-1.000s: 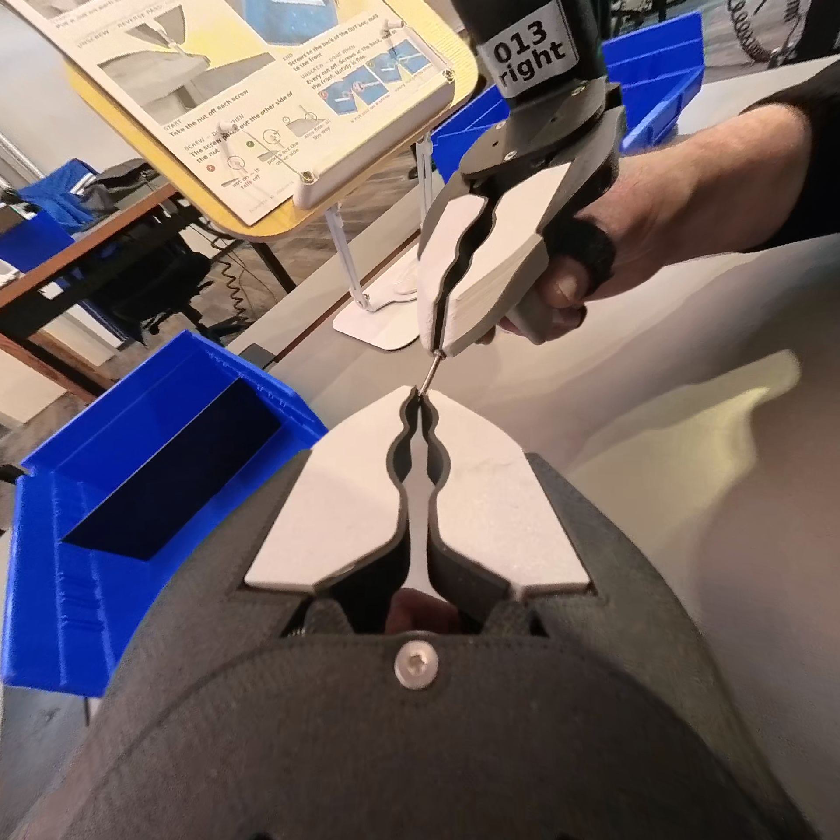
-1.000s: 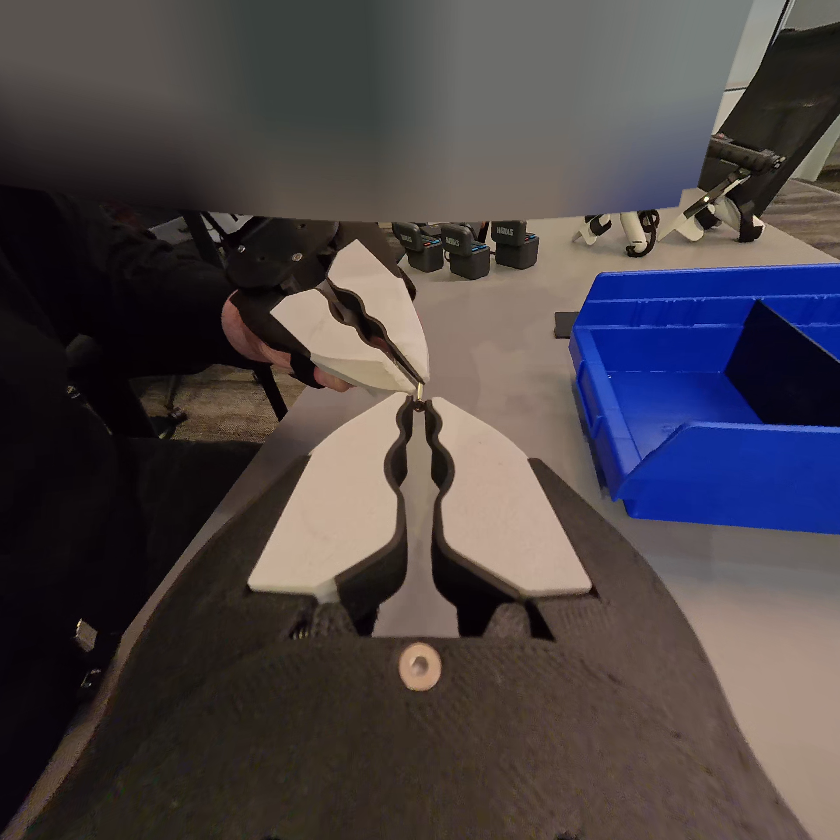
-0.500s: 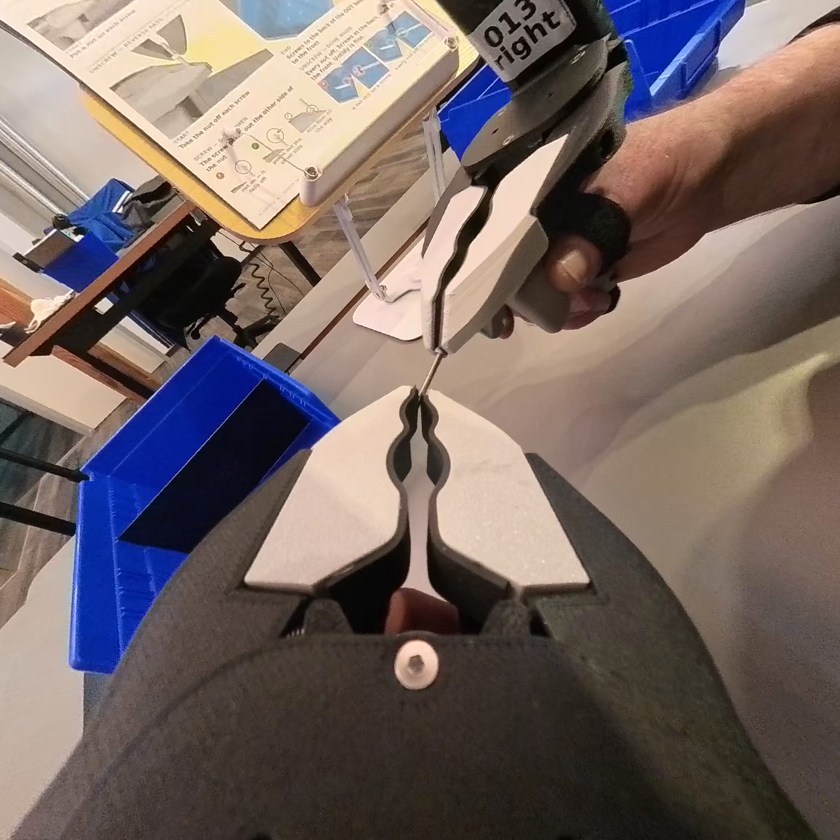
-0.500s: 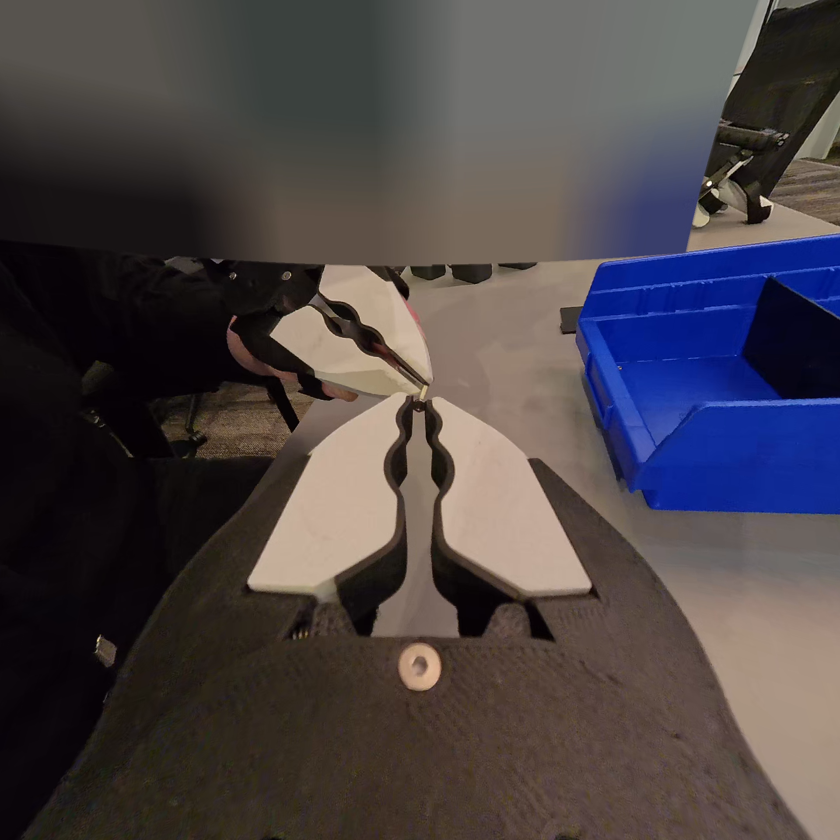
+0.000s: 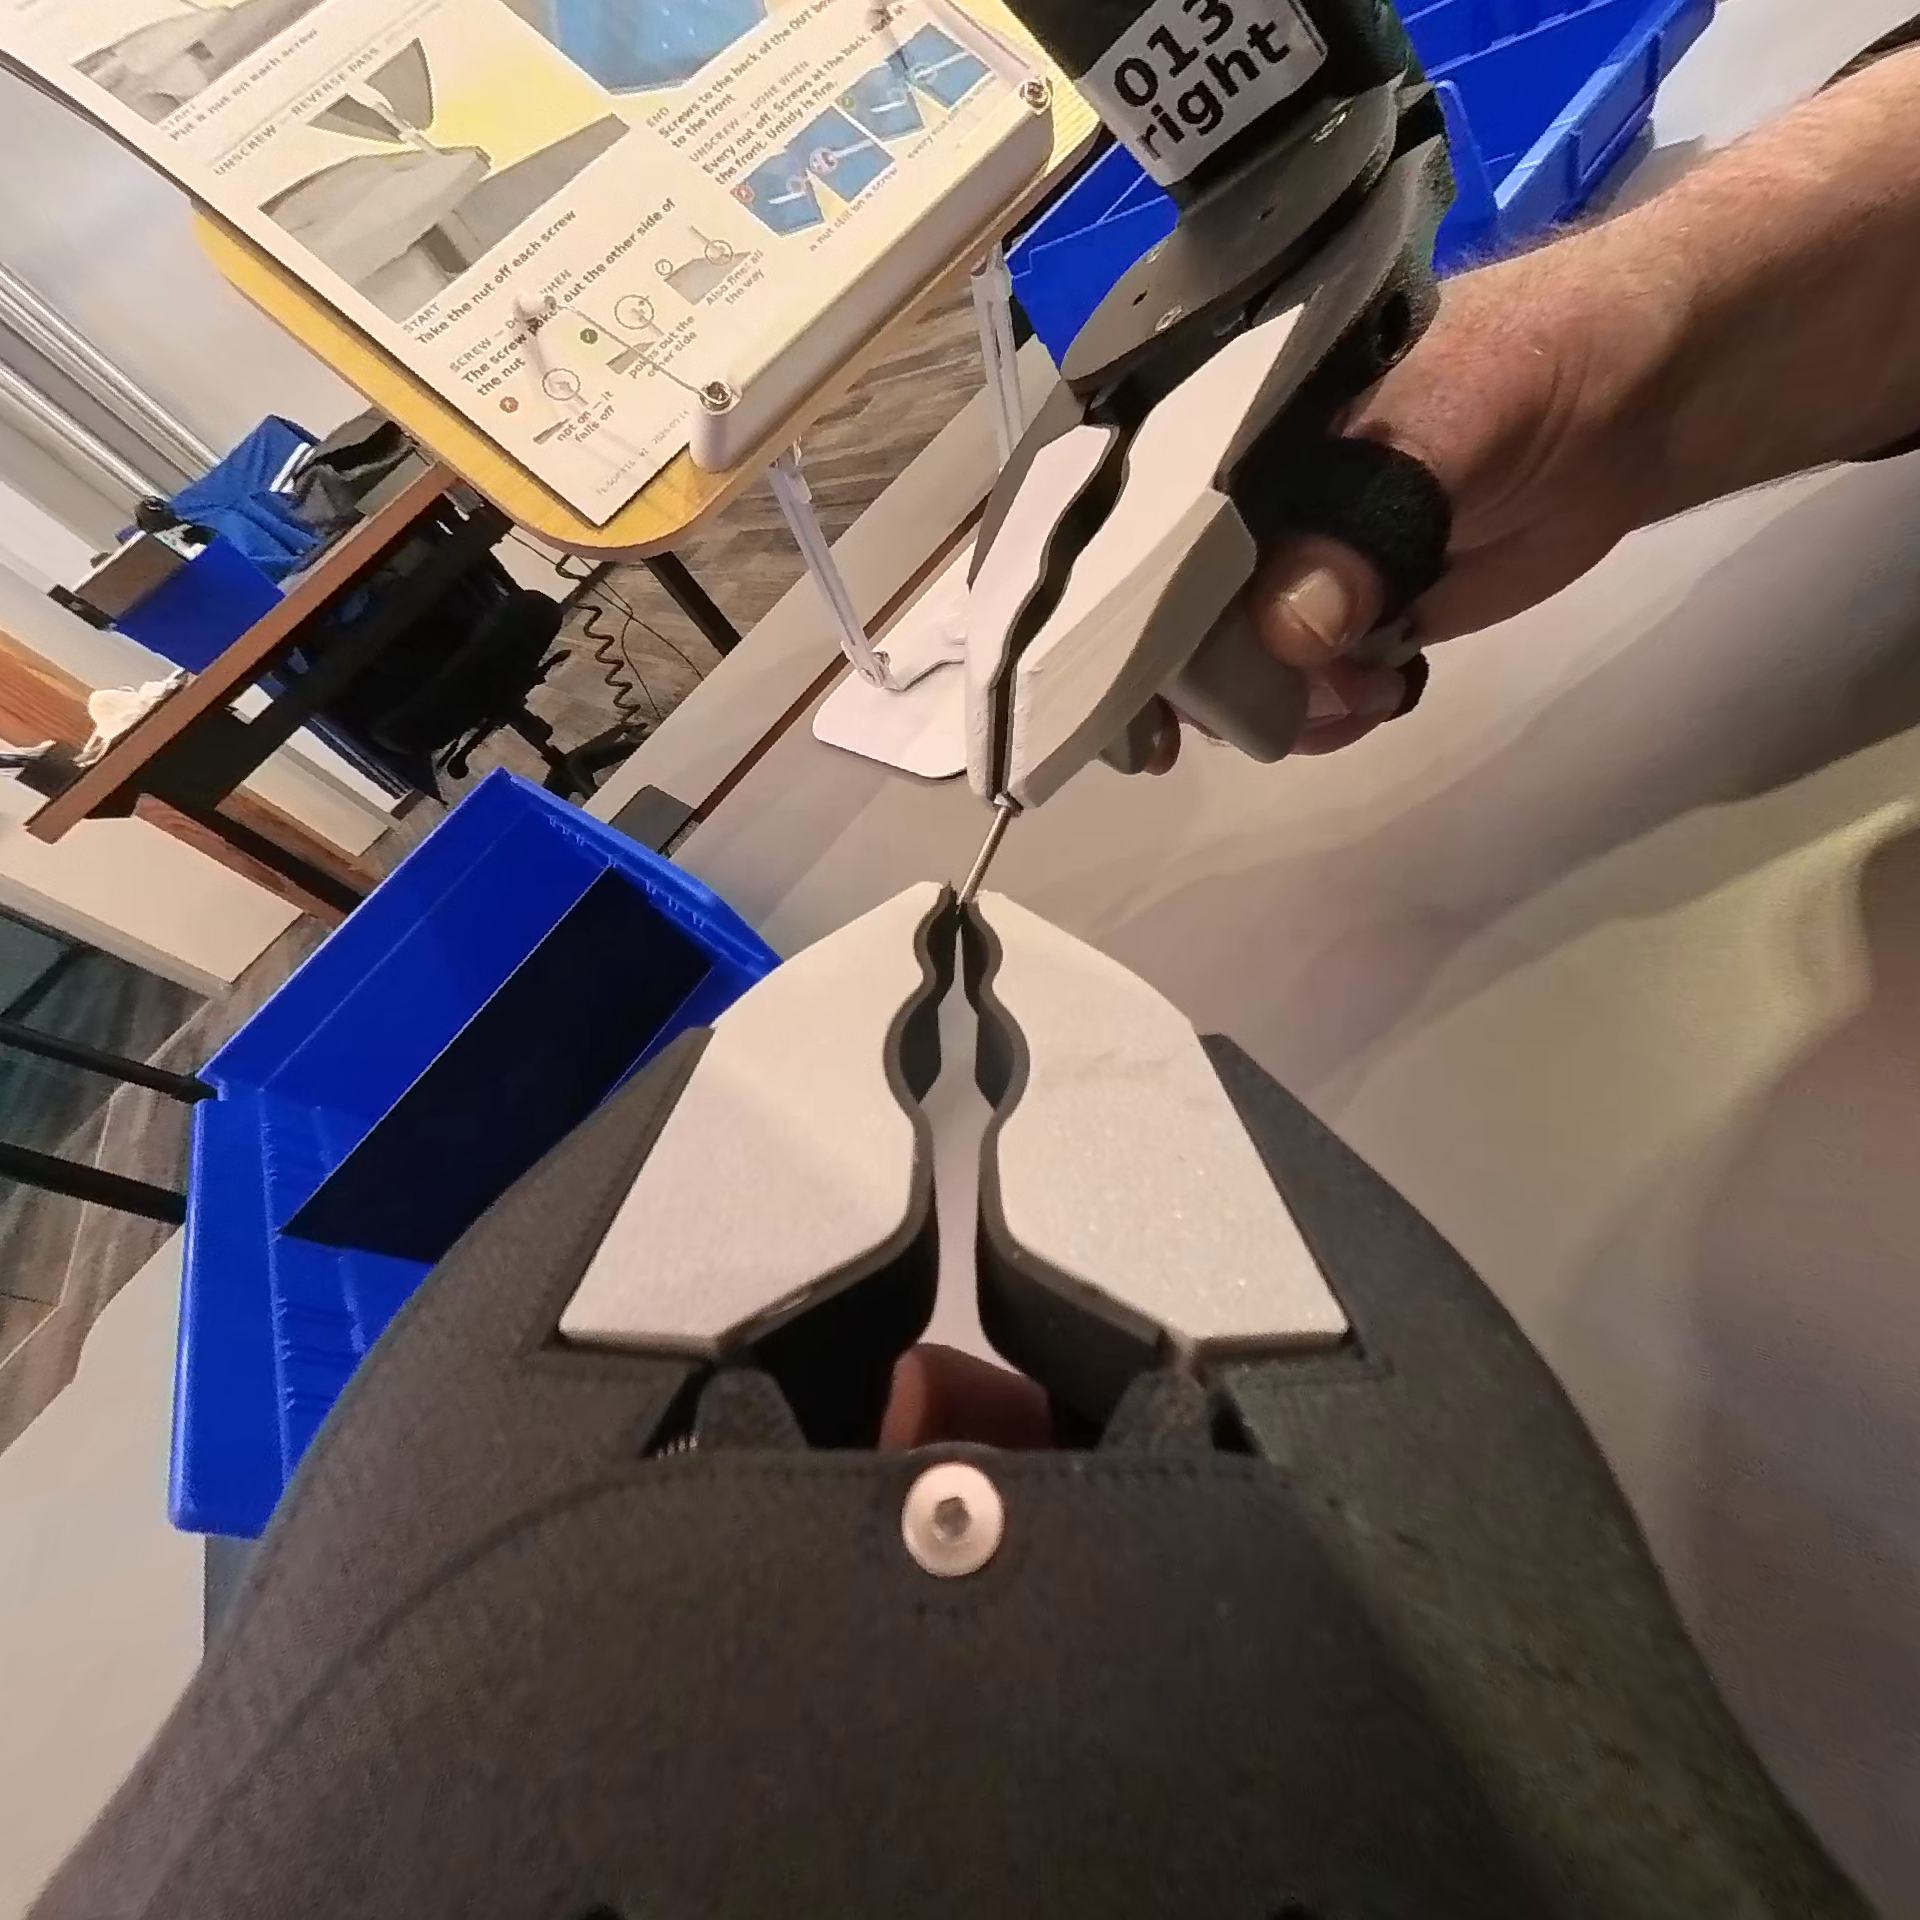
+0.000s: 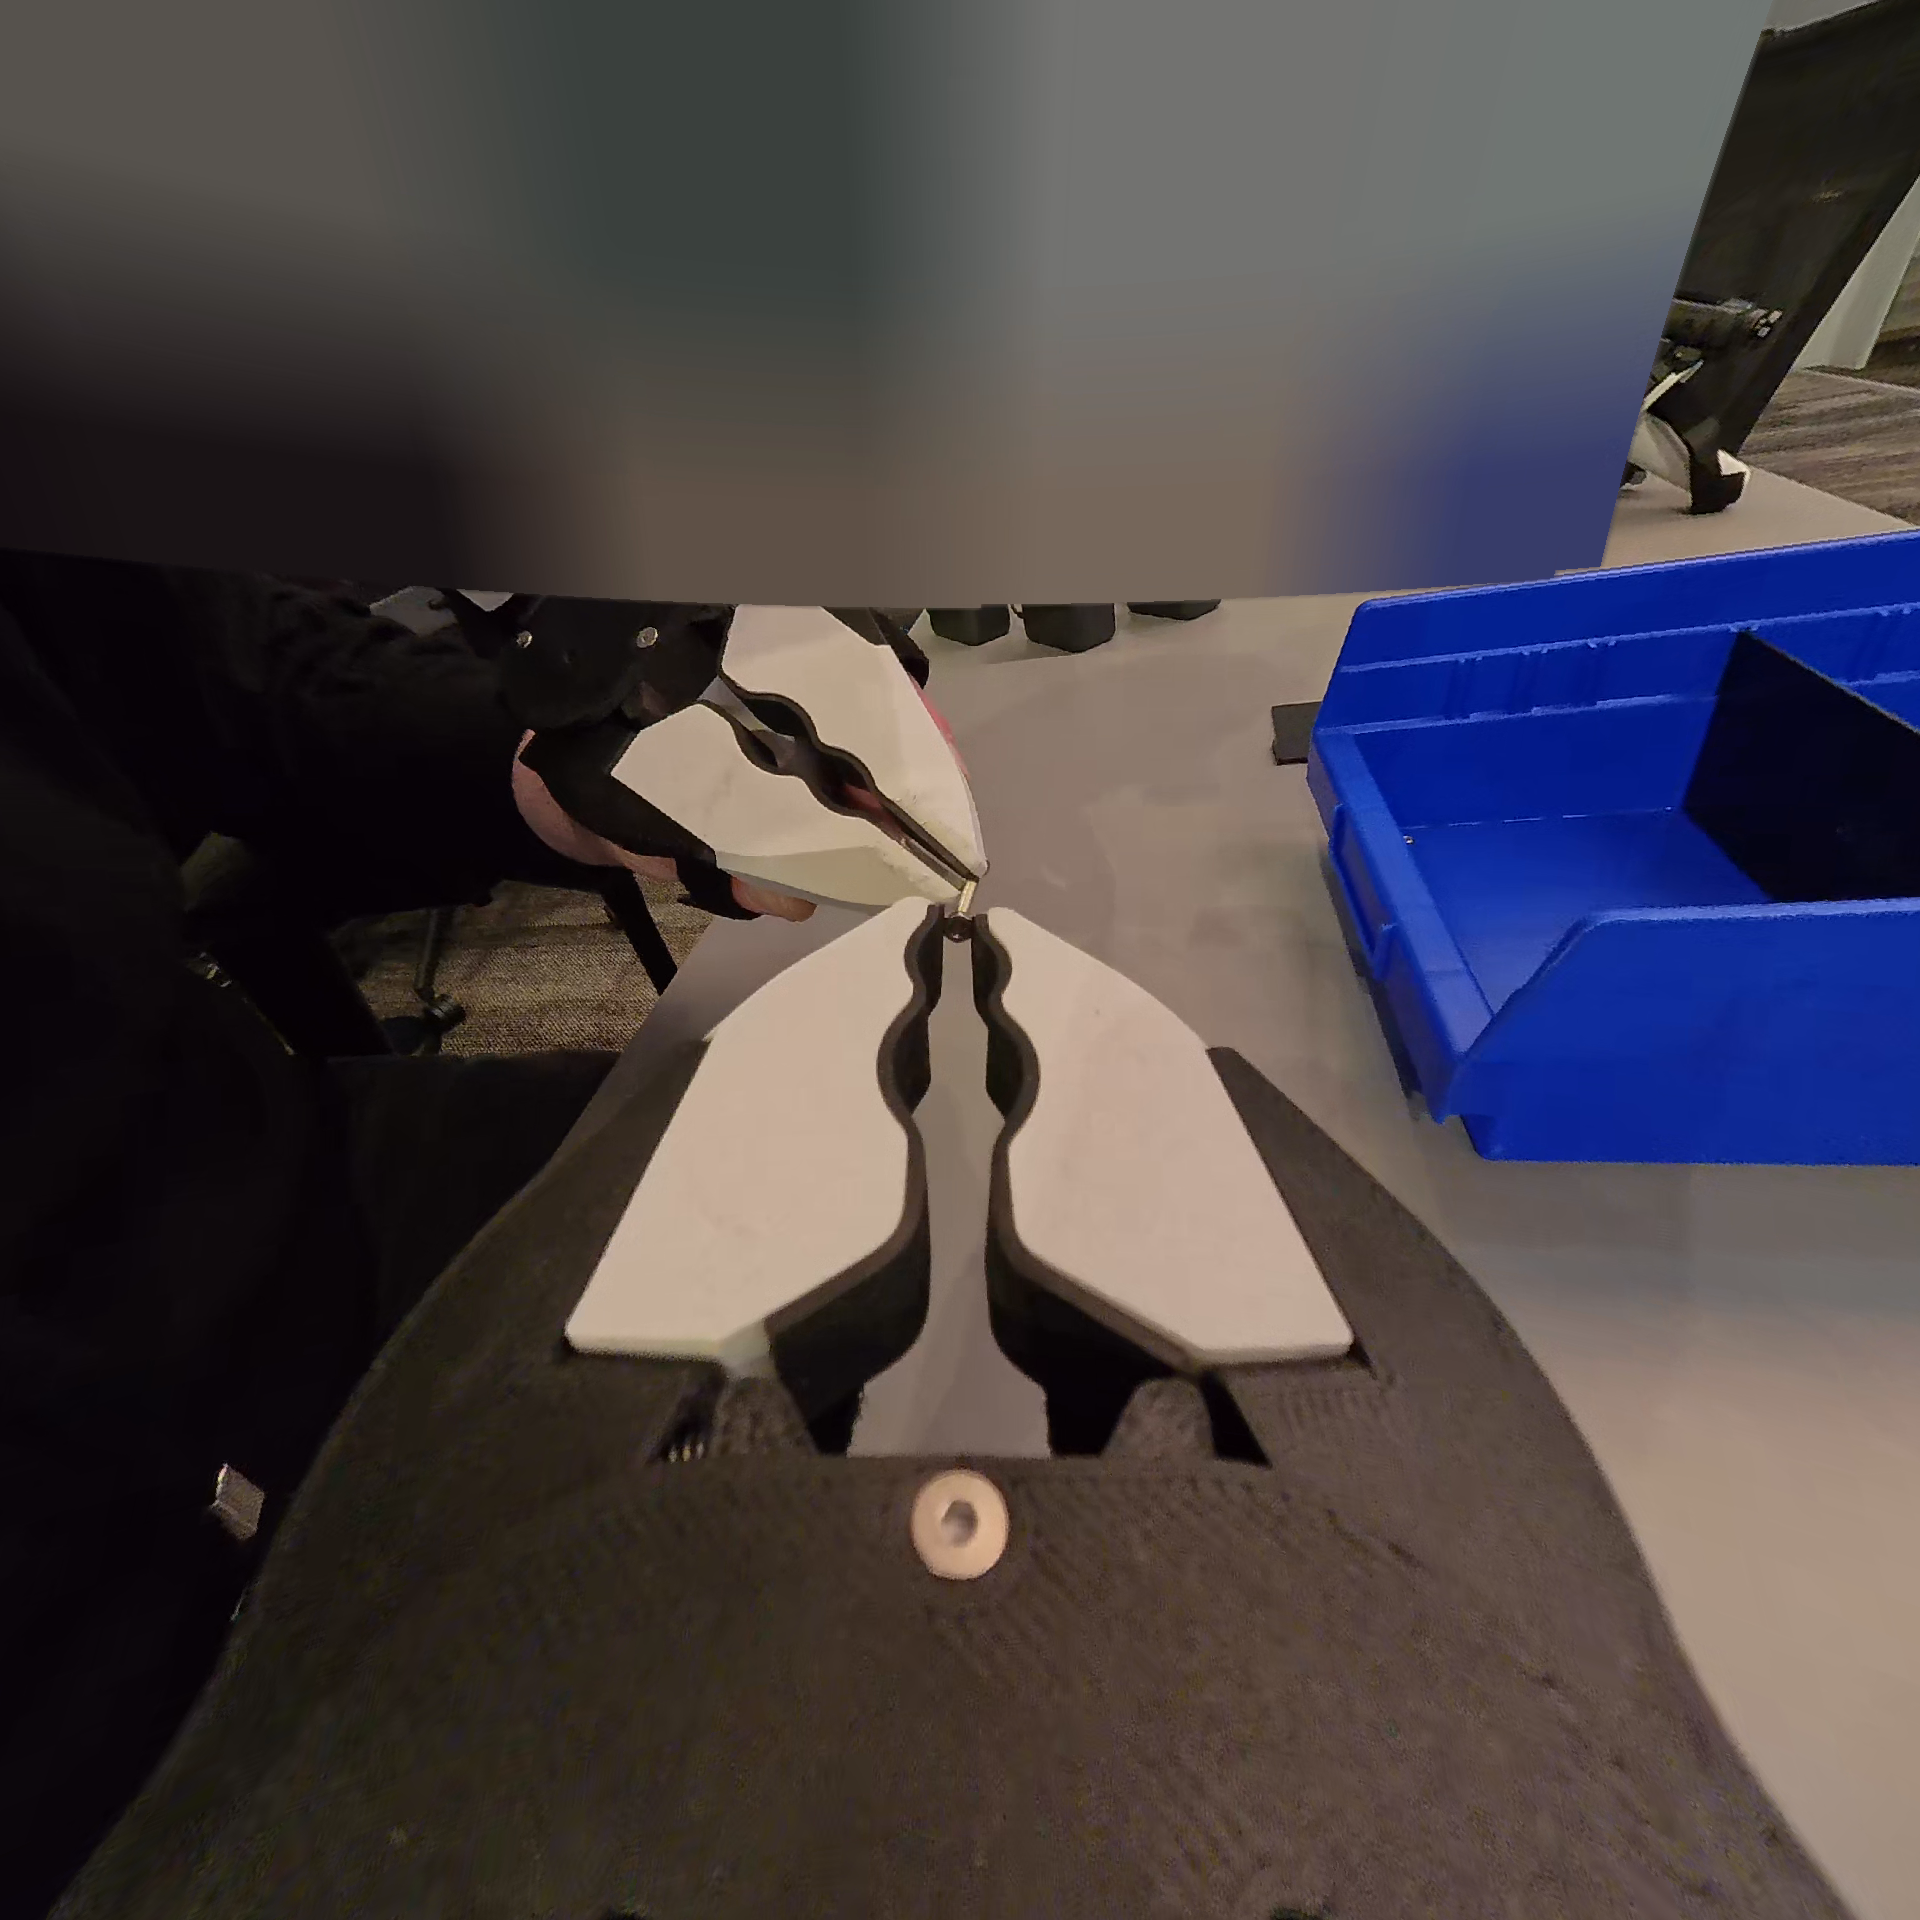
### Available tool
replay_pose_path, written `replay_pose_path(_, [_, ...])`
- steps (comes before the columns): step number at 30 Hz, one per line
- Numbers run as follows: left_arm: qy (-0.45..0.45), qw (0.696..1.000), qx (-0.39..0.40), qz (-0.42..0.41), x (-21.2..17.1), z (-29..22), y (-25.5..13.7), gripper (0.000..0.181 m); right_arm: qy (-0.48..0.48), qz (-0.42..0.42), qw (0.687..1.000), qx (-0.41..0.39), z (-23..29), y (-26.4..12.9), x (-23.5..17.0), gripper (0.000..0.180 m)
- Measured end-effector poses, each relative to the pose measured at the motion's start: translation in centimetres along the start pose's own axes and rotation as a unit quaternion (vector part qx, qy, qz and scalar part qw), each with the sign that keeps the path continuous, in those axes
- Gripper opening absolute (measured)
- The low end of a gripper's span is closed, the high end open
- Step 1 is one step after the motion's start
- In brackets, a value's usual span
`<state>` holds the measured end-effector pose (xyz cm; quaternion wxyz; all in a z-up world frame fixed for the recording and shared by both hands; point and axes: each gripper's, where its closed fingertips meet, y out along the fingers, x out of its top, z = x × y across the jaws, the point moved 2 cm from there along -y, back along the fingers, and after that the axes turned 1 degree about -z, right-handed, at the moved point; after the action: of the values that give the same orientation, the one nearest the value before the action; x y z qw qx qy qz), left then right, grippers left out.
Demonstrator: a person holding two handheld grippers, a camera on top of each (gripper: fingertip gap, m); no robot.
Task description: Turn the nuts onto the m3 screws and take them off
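Observation:
A thin silver M3 screw (image 5: 983,850) spans the short gap between my two grippers above the grey table (image 5: 1507,1091). My right gripper (image 6: 954,921) is shut on the screw's one end, a small dark bit between its tips; it shows from above in the left wrist view (image 5: 1000,802). My left gripper (image 5: 951,906) is shut on the screw's other end, where the nut sits, hidden between the tips. In the right wrist view the left gripper (image 6: 972,875) comes in from the left, with a short silver piece of the screw (image 6: 966,891) at its tip.
A blue bin with a dark divider (image 5: 416,1101) lies left of my left gripper; it also shows in the right wrist view (image 6: 1610,935). Another blue bin (image 5: 1538,125) stands at the far right. An instruction board on a white stand (image 5: 623,208) leans over the table's far edge. The grippers are tip to tip, or close to it.
Both grippers stay shut and joined at the screw. The pair has tilted and shifted, so the bins and the board have slid in both views. The right gripper has turned a little against the left.

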<state>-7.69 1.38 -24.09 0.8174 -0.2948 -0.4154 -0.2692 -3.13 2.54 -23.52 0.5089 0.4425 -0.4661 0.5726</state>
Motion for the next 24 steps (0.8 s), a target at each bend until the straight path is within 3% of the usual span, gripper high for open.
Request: replay_pose_path(24, [0.027,1.0,-0.001,0.008,-0.09,-0.52,0.29,0.0,0.011,-0.005,1.0,-0.006,0.04,-0.16,-0.31,0.005])
